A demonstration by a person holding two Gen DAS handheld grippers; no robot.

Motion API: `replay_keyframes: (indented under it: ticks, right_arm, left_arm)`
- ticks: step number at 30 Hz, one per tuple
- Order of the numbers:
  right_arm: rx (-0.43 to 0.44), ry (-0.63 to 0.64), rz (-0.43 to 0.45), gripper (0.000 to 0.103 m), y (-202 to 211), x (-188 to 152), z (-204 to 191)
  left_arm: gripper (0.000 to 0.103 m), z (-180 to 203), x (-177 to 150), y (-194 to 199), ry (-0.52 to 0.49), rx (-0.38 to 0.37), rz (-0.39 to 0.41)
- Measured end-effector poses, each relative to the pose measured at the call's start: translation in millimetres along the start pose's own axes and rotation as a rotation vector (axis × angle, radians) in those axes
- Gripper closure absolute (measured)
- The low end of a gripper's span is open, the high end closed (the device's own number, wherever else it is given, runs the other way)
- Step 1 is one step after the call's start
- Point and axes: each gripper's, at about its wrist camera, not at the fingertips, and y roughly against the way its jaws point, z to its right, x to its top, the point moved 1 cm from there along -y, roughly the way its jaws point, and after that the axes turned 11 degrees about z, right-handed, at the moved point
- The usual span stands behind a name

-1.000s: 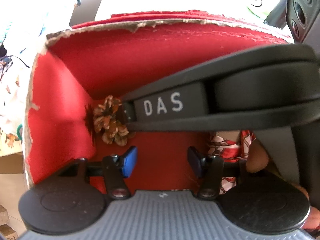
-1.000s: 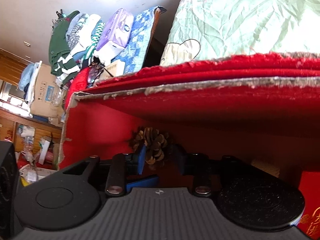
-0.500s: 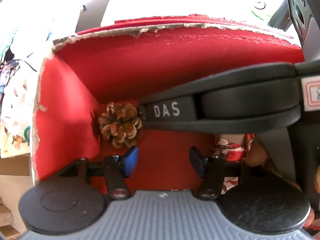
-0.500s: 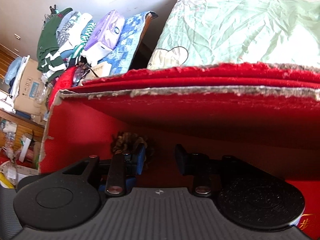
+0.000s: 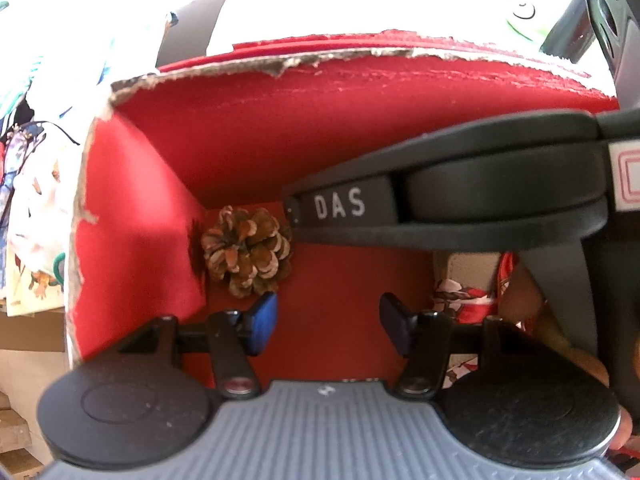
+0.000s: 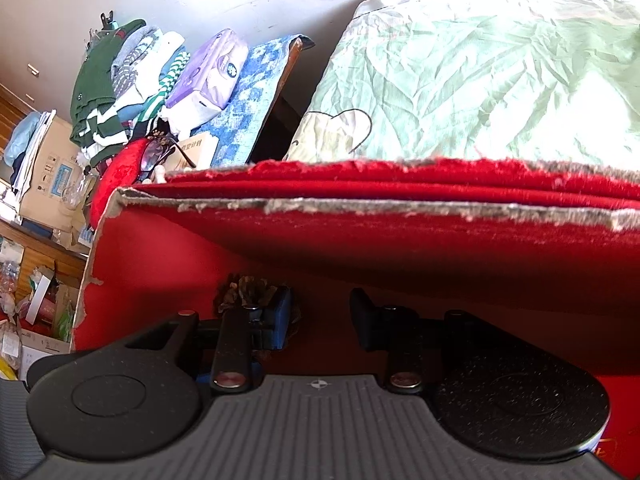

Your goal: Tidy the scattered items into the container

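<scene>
A brown pine cone (image 5: 246,252) lies on the floor of the red cardboard box (image 5: 280,140), in its far left corner. My left gripper (image 5: 328,326) hangs over the box floor just in front of the cone, open, with nothing between its blue pads. The black body of the right gripper, marked DAS (image 5: 440,204), crosses the left wrist view from the right, and its tip ends beside the cone. In the right wrist view the right gripper (image 6: 320,320) is open and empty inside the box (image 6: 360,248). There the pine cone (image 6: 244,292) is partly hidden behind the left finger.
The box rim (image 6: 280,204) is torn and ragged. A red-and-white patterned item (image 5: 460,296) lies at the box's right side, next to a person's hand (image 5: 520,292). Behind the box are pale green bedding (image 6: 480,72), a pile of clothes (image 6: 120,88), a tissue pack (image 6: 216,72) and a cardboard carton (image 6: 48,168).
The right gripper has drawn back from the pine cone, which was between its fingers and now sits left of them. The cone rests uncovered in the corner. The left jaws stand slightly wider.
</scene>
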Motion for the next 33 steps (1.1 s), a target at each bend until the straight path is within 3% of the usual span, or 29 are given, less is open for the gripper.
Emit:
replay_keyframes:
  ticks: [33]
  right_arm:
    - [-0.083,0.028,0.011,0.067,-0.4,-1.2,2.3]
  left_arm:
    - [0.035,17.4,-1.2,6.4,0.002,-0.018,-0.001]
